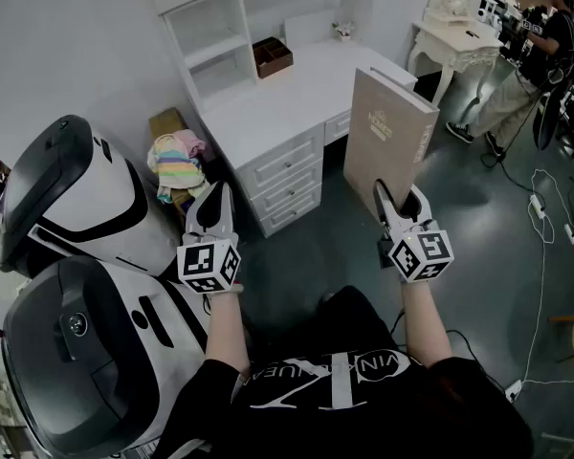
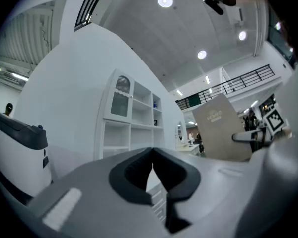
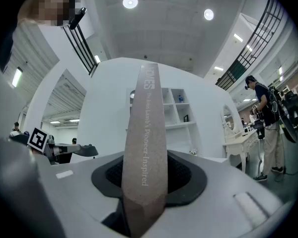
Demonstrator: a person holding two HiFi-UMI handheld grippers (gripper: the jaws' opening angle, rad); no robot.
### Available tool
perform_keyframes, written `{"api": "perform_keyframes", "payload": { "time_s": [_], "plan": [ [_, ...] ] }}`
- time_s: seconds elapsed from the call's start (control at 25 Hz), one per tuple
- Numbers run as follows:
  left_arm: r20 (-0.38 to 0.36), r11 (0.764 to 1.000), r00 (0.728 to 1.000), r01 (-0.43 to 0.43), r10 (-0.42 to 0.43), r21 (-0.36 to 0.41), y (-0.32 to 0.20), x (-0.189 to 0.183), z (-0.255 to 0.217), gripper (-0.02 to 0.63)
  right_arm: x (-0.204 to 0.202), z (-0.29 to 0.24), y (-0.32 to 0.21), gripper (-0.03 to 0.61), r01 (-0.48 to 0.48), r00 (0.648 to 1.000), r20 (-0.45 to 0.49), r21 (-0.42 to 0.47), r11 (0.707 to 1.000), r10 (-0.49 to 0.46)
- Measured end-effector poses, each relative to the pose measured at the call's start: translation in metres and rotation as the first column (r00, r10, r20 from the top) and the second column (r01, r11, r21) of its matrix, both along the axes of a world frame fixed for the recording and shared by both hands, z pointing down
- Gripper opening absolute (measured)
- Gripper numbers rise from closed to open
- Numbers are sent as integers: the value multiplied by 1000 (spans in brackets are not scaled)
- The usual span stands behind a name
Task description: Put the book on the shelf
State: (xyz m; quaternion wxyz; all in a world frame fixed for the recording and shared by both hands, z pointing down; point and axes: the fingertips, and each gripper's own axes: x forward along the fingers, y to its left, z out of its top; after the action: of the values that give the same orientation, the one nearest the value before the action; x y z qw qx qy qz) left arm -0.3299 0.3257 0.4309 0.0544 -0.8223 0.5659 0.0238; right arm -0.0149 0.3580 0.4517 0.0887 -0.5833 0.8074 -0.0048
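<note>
Before the white shelf unit (image 1: 220, 41), right gripper (image 1: 400, 201), jaws pinching upright tan book (image 1: 387, 127), left gripper (image 1: 217, 201), jaws pressed together

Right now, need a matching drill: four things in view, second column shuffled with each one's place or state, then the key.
1. book
2. left tongs
3. brown box
4. striped cloth

A. on the desk
B. shut, nothing between
C. upright, clamped in the right tongs
D. heaped on a cardboard box

Pairs: 1-C, 2-B, 3-A, 4-D
</note>
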Motion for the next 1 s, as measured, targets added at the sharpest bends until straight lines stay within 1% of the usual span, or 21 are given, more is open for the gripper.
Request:
{"api": "perform_keyframes", "payload": {
  "time_s": [0.2,0.36,0.64,0.76,0.88,1.0],
  "plan": [
    [-3,1000,1000,-9,9,-6,-3,5,1,0,4,6,-4,172,-12,1000,7,-15,1000,12],
    [-20,1000,1000,-7,7,-13,-6,5,1,0,5,9,-6,172,-14,1000,9,-23,1000,14],
    [-29,999,999,-21,20,-48,-4,12,17,0,10,17,1,172,-23,1000,1,-34,999,23],
    [-41,998,998,-41,39,-46,-10,20,18,0,17,16,0,172,-21,999,26,-22,1000,22],
    [-32,998,998,-56,54,-40,-22,27,15,0,24,15,-10,172,-29,999,35,-17,999,30],
    [-32,998,998,-59,58,-33,-44,36,10,0,35,10,-34,172,-36,999,36,-4,999,36]
  ]
}}
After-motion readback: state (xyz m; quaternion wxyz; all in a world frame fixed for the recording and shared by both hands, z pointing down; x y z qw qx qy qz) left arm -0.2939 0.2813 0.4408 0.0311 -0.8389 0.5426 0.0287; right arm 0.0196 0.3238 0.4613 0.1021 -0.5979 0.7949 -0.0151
